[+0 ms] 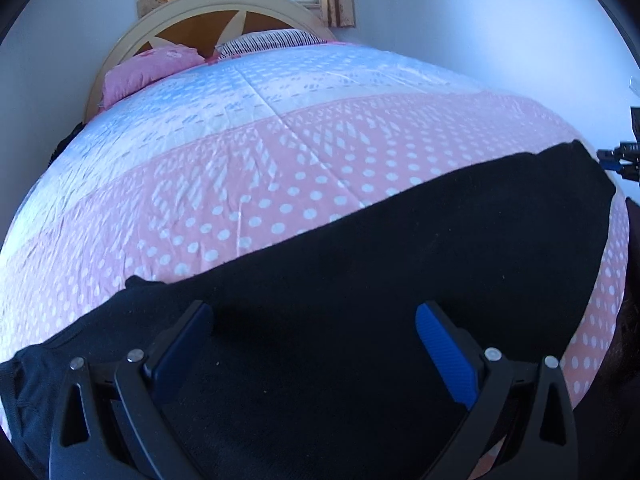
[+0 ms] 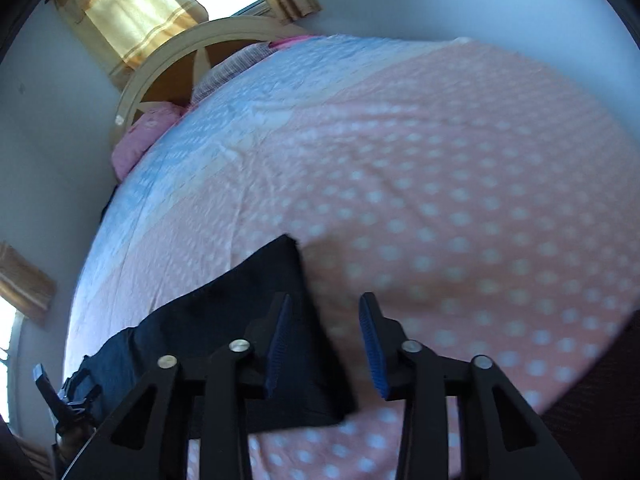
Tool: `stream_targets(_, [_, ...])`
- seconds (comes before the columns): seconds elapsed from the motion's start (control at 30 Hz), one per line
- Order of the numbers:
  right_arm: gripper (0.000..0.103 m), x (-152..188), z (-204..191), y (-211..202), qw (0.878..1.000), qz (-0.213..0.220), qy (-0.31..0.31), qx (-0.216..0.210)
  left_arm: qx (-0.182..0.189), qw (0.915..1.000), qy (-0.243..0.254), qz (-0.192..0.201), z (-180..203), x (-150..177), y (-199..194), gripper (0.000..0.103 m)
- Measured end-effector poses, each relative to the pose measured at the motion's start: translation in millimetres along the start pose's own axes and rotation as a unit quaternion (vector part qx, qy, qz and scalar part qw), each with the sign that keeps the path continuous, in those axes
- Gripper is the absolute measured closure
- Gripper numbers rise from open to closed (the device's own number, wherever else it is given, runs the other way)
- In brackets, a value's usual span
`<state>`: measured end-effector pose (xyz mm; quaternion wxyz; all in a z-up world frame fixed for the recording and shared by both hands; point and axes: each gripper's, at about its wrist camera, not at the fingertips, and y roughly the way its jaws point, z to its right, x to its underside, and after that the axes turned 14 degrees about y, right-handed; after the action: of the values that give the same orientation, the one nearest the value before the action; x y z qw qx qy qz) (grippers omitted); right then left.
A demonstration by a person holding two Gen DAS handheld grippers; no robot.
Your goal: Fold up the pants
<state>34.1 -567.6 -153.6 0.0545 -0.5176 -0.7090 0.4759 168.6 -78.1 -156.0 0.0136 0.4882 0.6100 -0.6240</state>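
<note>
Black pants [image 1: 360,264] lie flat across bedspread [image 1: 280,152]; left gripper [image 1: 314,328] and right gripper [image 2: 324,320] hover spread apart, headboard [image 1: 224,12] at twelve o'clock.

Pants [image 1: 360,264]: one dark pair
Tools: two, left tool [image 1: 314,338] and right tool [image 2: 324,344]
Bed [image 1: 280,152]: one
Pillows: two, a pink pillow [image 1: 148,68] and a striped pillow [image 1: 272,40]
Headboard [image 1: 200,16]: one

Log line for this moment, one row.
phase: pre-grasp | pants: flat on bed | left gripper: open above pants | right gripper: open at pants' end
</note>
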Motion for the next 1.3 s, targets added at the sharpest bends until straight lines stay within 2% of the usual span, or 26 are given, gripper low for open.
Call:
stream_targets(0.07, [0.064, 5.5, -7.8, 12.3, 1.000, -0.013, -0.013, 0.016, 0.004, 1.0000, -0.001, 0.004, 0.8, 0.9, -4.5, 0.000])
stream_targets(0.13, [0.064, 12.9, -15.4, 14.5, 0.998, -0.002, -0.041, 0.036, 0.009, 0.9999, -0.005, 0.012, 1.3, 1.4, -8.8, 0.000])
stream_targets(0.3, [0.064, 15.3, -7.2, 12.9, 0.999, -0.035, -0.026, 0.008, 0.018, 0.9994, -0.020, 0.020, 0.9, 0.0, -11.0, 0.000])
stream_targets(0.4, [0.065, 17.0, -7.0, 18.8, 0.999, -0.037, -0.034, 0.017, 0.043, 0.9981, -0.031, 0.033, 4.1, -3.1, -14.0, 0.000])
stream_targets(0.47, [0.073, 17.9, -12.7, 21.0, 0.998, -0.032, -0.048, 0.032, 0.070, 0.9963, -0.034, 0.037, 8.6, -6.0, -13.2, 0.000])
stream_targets(0.5, [0.087, 18.5, -15.8, 19.7, 0.998, -0.031, -0.050, 0.029, 0.084, 0.9950, -0.038, 0.039, 9.8, -7.2, -12.9, 0.000])
stream_targets(0.53, [0.092, 20.1, -19.2, 16.7, 0.998, -0.028, -0.050, 0.019, 0.096, 0.9935, -0.045, 0.040, 10.6, -8.7, -12.6, 0.000])
stream_targets(0.7, [0.093, 36.8, -54.5, -7.1, 0.994, 0.035, -0.090, 0.043, 0.136, 0.9860, -0.078, 0.057, 9.3, -18.1, -15.5, 0.000])
stream_targets(0.77, [0.093, 48.2, -78.7, -16.7, 0.989, 0.058, -0.125, 0.057, 0.154, 0.9822, -0.089, 0.061, 10.9, -24.1, -14.6, 0.000])
stream_targets(0.87, [0.093, 81.7, -132.5, -23.9, 0.968, 0.092, -0.216, 0.086, 0.177, 0.9781, -0.087, 0.068, 19.7, -36.5, -14.2, 0.000])
stream_targets(0.93, [0.093, 103.0, -156.1, -18.8, 0.957, 0.098, -0.256, 0.095, 0.202, 0.9726, -0.090, 0.073, 27.9, -44.8, -12.9, 0.001])
stream_targets(1.0, [0.092, 127.9, -175.3, -4.4, 0.944, 0.089, -0.299, 0.108, 0.230, 0.9651, -0.099, 0.078, 35.3, -51.4, -9.3, 0.001])
stream_targets(1.07, [0.089, 151.6, -187.8, 20.9, 0.931, 0.057, -0.340, 0.120, 0.243, 0.9612, -0.107, 0.075, 42.0, -55.2, -3.3, 0.001])
stream_targets(1.1, [0.086, 165.7, -190.0, 39.2, 0.924, 0.018, -0.360, 0.127, 0.249, 0.9594, -0.110, 0.073, 45.2, -56.2, -0.8, 0.001])
stream_targets(1.13, [0.078, 171.6, -190.4, 45.4, 0.921, 0.004, -0.367, 0.128, 0.255, 0.9577, -0.113, 0.069, 48.6, -57.0, 2.6, 0.001])
stream_targets(1.17, [0.077, 175.5, -191.7, 41.9, 0.918, 0.020, -0.376, 0.126, 0.259, 0.9569, -0.114, 0.065, 51.0, -57.5, 4.8, 0.001])
stream_targets(1.2, [0.076, 173.5, -190.8, 34.8, 0.921, 0.018, -0.374, 0.104, 0.264, 0.9556, -0.114, 0.062, 53.6, -57.5, 6.2, 0.001])
stream_targets(1.27, [0.075, 153.8, -180.8, 17.0, 0.947, -0.020, -0.321, 0.014, 0.277, 0.9523, -0.114, 0.061, 58.6, -58.0, 8.2, 0.001])
stream_targets(1.3, [0.074, 139.6, -173.1, 5.5, 0.958, -0.022, -0.285, -0.028, 0.280, 0.9517, -0.112, 0.059, 62.3, -59.7, 10.1, 0.002])
